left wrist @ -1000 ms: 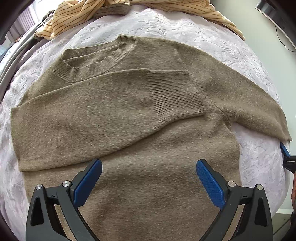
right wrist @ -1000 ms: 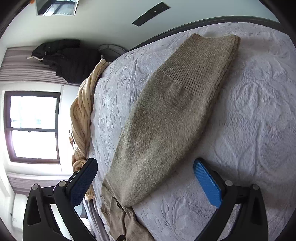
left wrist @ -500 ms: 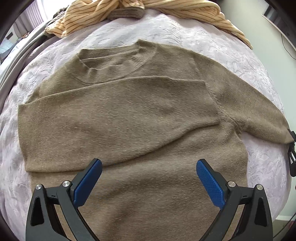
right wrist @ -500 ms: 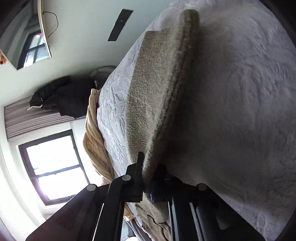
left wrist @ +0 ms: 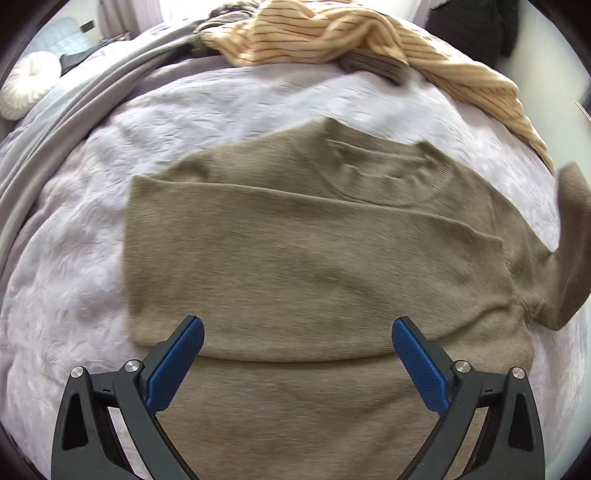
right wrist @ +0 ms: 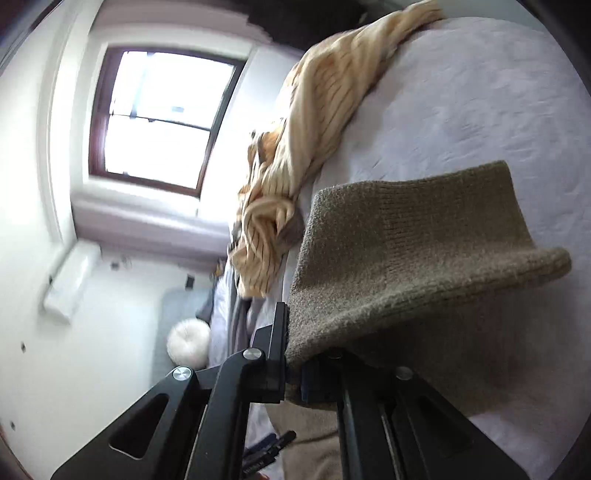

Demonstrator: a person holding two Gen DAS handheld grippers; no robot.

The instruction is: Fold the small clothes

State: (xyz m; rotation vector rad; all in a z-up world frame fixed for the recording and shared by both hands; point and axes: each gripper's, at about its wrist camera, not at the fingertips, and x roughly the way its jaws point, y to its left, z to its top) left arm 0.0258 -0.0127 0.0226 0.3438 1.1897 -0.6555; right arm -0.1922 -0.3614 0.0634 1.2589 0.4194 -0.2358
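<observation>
Bedspread point(left wrist: 74, 258), sweater point(left wrist: 314, 266), window point(right wrist: 159, 118) right-view only

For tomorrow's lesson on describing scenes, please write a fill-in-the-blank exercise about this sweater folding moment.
1. The right gripper is shut on the sweater's ____.
2. The left gripper hovers over the brown sweater with its jaws ____.
3. The garment heaped at the bed's far edge is yellow with dark ____.

Missing words: sleeve; open; stripes
</observation>
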